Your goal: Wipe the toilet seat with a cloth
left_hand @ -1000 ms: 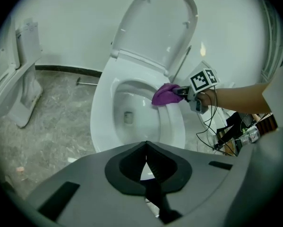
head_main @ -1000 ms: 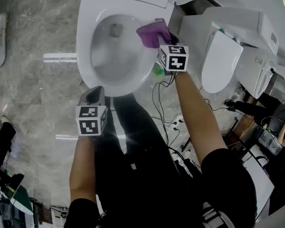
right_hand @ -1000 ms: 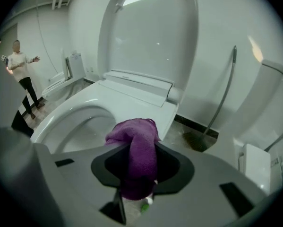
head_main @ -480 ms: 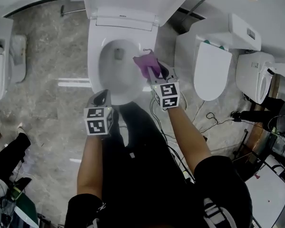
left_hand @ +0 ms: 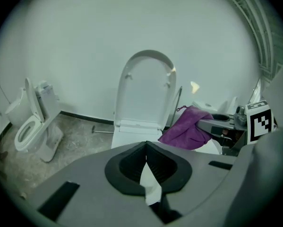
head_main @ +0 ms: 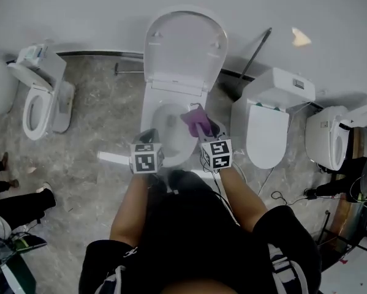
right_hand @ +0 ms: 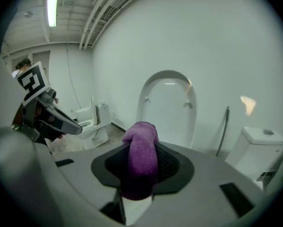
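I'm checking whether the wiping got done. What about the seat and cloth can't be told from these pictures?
Head view: left gripper, right gripper and the person's body cover the front of the toilet seat; dirt is too small to see.
Both gripper views: each gripper's own body hides the seat; only the lid shows.
Right gripper view: the purple cloth hides where the pads pinch it.

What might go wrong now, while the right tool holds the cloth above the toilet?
1. The cloth is only pinched in the right tool, seemingly over the open bowl; it may slip and drop in.
2. Cables lie on the floor at the right; a step there may catch them.
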`<action>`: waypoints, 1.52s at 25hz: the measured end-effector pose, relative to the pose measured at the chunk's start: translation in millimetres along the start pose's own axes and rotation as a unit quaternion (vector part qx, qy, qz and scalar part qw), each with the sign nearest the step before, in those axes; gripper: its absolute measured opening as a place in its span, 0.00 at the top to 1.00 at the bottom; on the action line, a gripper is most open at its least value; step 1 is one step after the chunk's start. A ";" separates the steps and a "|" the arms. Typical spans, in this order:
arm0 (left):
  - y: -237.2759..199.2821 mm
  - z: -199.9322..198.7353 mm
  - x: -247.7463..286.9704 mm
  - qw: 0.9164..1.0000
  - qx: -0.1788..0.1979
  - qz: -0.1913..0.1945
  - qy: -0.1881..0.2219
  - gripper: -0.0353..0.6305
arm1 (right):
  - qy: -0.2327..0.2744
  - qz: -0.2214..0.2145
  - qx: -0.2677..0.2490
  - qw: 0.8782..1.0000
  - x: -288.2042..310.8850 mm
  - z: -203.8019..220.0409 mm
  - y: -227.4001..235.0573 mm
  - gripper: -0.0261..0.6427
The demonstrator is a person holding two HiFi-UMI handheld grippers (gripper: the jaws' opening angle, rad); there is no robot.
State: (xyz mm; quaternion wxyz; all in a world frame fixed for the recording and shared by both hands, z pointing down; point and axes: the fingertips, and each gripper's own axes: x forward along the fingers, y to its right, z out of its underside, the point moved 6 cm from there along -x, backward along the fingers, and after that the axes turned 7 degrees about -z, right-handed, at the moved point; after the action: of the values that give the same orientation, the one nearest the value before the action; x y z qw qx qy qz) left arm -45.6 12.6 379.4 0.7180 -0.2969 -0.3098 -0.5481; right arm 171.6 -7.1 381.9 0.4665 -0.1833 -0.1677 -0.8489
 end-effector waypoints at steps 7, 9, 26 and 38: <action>26.2 -61.6 -64.1 0.998 0.008 0.003 0.059 0.93 | 0.086 0.008 -0.020 0.996 -37.5 -83.3 -9.2 0.78; 32.5 -75.2 -74.0 0.998 0.017 0.001 0.067 0.93 | 0.089 0.004 -0.025 0.996 -44.2 -93.5 -10.8 0.78; 59.6 -195.2 -138.6 0.973 -0.051 0.070 0.216 0.93 | 0.187 0.011 -0.005 0.982 -70.6 -216.1 22.7 0.78; 83.1 -192.4 -127.3 0.980 -0.017 0.053 0.192 0.93 | 0.190 -0.007 0.011 0.982 -67.0 -219.0 25.9 0.78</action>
State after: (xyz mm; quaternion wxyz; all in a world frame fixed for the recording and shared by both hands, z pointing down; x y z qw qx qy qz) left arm 31.6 -39.5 152.7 0.7871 -0.2142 -0.1403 -0.5611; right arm 193.2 -71.1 161.5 0.4862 -0.0122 -0.0863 -0.8695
